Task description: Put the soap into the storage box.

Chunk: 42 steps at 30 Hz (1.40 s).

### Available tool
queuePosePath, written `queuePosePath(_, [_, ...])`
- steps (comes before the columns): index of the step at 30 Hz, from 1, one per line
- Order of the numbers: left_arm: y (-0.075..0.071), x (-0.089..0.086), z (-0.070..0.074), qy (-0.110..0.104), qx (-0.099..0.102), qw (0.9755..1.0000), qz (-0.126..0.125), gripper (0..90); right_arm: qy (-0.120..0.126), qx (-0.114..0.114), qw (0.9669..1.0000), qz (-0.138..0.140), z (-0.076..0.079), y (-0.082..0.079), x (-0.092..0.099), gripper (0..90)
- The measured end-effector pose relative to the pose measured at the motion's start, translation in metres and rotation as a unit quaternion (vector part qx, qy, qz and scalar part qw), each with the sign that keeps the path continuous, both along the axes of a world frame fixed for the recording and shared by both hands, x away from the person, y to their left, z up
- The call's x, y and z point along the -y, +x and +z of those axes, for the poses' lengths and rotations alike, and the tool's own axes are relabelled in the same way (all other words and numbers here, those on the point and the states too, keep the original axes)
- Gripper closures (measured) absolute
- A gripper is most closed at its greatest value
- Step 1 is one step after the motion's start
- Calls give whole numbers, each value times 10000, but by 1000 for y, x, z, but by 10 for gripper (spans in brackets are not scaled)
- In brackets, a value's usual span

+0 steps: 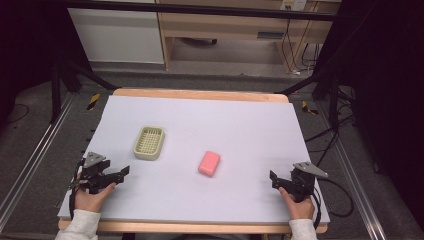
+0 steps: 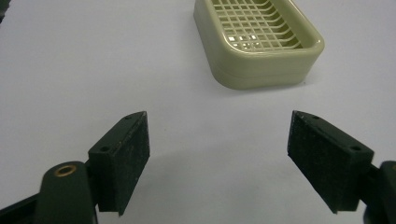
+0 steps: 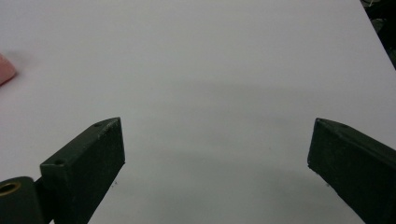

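The pink soap bar (image 1: 209,163) lies on the table (image 1: 250,125), just to the right of the cream soap dish (image 1: 149,142) and a little nearer the person; bar and dish are apart, not touching; the bar's long axis runs roughly front to back with a slight tilt, much like the dish's. From the bar the right gripper (image 1: 274,180) lies to the right and nearer the person, well apart, and its camera catches the bar at the left edge (image 3: 5,69); the left gripper (image 1: 120,174) sits to the left and nearer the person, close to the dish (image 2: 259,42), which lies straight ahead of it. Both grippers stand wide open and empty; each rests low by the table's near edge in a hand, jaws pointing inward.
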State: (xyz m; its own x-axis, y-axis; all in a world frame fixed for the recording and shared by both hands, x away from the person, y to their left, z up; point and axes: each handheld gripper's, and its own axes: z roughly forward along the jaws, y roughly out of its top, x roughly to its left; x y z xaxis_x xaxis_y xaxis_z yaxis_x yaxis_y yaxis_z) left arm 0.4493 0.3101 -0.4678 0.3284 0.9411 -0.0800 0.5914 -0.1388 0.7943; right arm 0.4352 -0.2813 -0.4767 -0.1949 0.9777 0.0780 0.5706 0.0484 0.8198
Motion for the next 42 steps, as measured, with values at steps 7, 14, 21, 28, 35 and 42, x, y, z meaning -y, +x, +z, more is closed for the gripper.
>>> queuePosePath(7, [-2,4,3,-120,63,9999,-86,229,-196,-79,9997,159,-1,0,-8,51])
queuePosePath(14, [-5,12,7,-181,149,9996,-164,255,-206,-116,9996,165,-2,0,-9,50])
queuePosePath(21, [-7,20,11,-181,212,9994,-217,267,-240,-100,9994,213,-2,0,-10,48])
queuePosePath(28, [-10,24,14,-181,306,9990,-264,304,-255,-121,9993,236,-2,-1,-12,49])
queuePosePath(35, [-11,32,16,-159,313,9987,-379,318,-259,-122,9992,284,-2,-1,-14,50])
queuePosePath(42, [-12,38,19,-165,339,9984,-418,332,-214,-154,9992,306,-3,-1,-16,50])
